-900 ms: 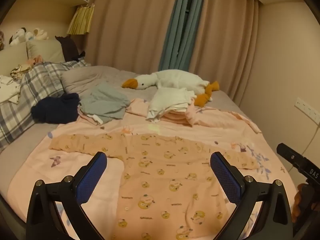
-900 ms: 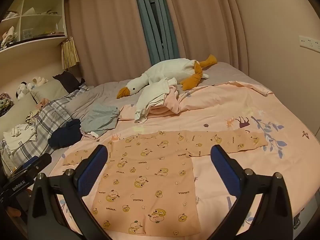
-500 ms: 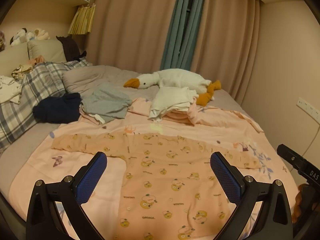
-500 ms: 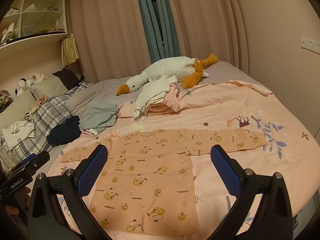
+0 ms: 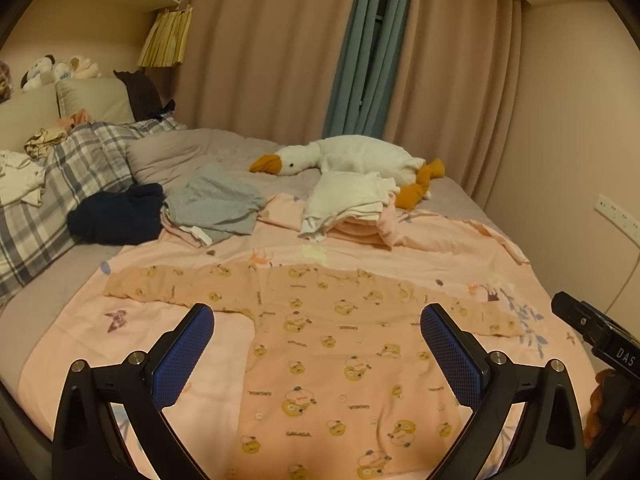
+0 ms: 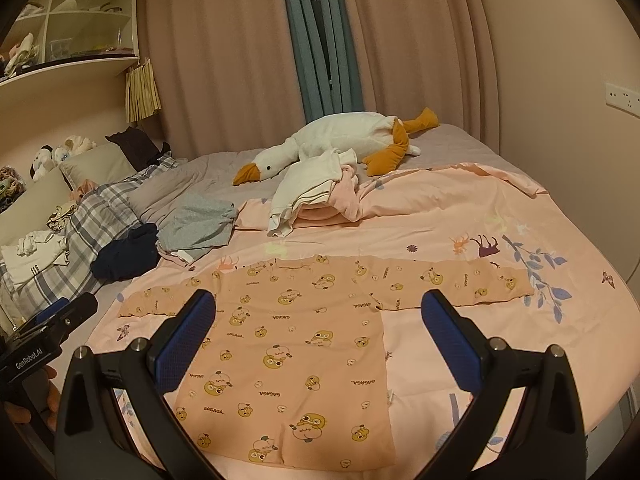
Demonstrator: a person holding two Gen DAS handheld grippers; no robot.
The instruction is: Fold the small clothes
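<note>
shirt [image 6: 296, 344]: matt printed cloth | goose [image 6: 340, 136]: soft plush | tool pads [image 5: 182, 360]: textured blue rubber

Bed [image 5: 60, 280] w/ pink sheet [image 5: 460, 248]; on it: orange top [image 5: 340, 340], goose toy [image 5: 360, 158], folded clothes [image 5: 348, 204], grey & navy garments.

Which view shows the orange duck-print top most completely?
The right wrist view: the orange duck-print top lies flat, both sleeves and the hem visible. In the left wrist view the same top runs off the bottom edge, and the open left tongs cover parts of it.
</note>
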